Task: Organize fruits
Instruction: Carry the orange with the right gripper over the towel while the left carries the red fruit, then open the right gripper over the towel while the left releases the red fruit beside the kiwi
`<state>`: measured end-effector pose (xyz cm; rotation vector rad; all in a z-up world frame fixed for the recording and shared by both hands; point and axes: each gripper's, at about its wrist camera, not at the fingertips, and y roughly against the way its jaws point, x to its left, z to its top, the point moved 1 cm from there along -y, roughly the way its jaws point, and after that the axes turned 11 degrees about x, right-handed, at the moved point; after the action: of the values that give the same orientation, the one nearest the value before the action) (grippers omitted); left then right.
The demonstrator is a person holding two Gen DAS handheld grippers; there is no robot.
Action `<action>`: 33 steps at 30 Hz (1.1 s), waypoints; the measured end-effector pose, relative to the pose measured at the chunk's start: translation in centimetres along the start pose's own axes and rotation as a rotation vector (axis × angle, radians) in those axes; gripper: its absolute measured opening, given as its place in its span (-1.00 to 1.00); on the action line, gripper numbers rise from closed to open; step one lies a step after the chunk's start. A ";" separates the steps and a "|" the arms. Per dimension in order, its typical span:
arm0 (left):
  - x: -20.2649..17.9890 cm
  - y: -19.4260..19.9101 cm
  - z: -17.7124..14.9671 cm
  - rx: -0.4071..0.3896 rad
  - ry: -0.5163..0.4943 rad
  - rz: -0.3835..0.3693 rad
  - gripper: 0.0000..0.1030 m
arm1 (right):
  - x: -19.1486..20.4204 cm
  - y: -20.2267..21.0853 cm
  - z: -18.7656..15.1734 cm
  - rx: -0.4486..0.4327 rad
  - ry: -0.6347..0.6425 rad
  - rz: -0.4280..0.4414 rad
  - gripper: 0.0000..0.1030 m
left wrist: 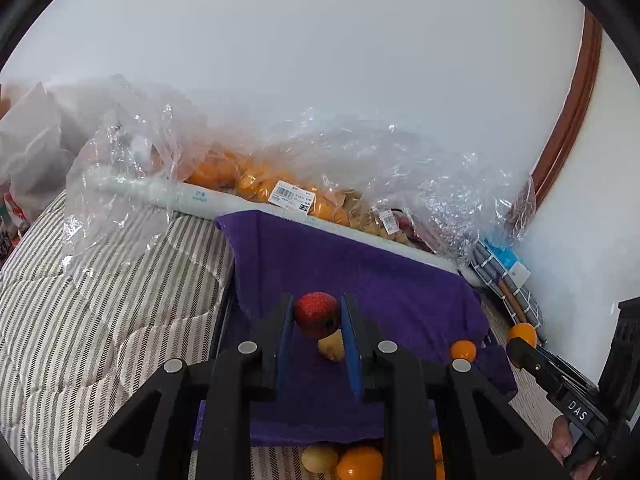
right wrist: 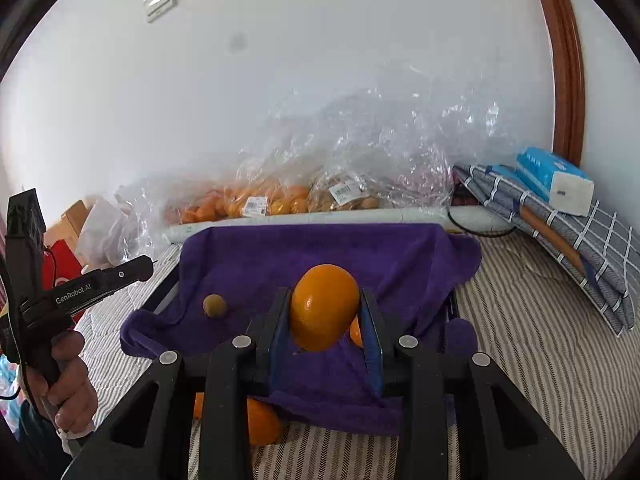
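Left claw: closed on a red apple, held over a purple towel; a yellow fruit lies just beneath. Towel's left edge meets bare striped bedding, open ground. Far edge: white tube, then bagged oranges against the wall. Right claw: gripping an orange above the towel's near half; small brown fruit apart to its left. Right of towel: bare bedding, then folded checked cloth with a tissue pack.
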<state>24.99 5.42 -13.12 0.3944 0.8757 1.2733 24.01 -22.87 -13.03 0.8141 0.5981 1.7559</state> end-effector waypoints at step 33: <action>-0.5 -4.0 -1.1 0.093 -0.025 0.084 -0.56 | -0.9 -4.8 -1.4 0.170 -0.028 -0.080 -0.34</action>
<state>26.80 3.61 -16.47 0.5245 0.9072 1.3044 26.06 -22.27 -17.68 0.9178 0.7588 1.6339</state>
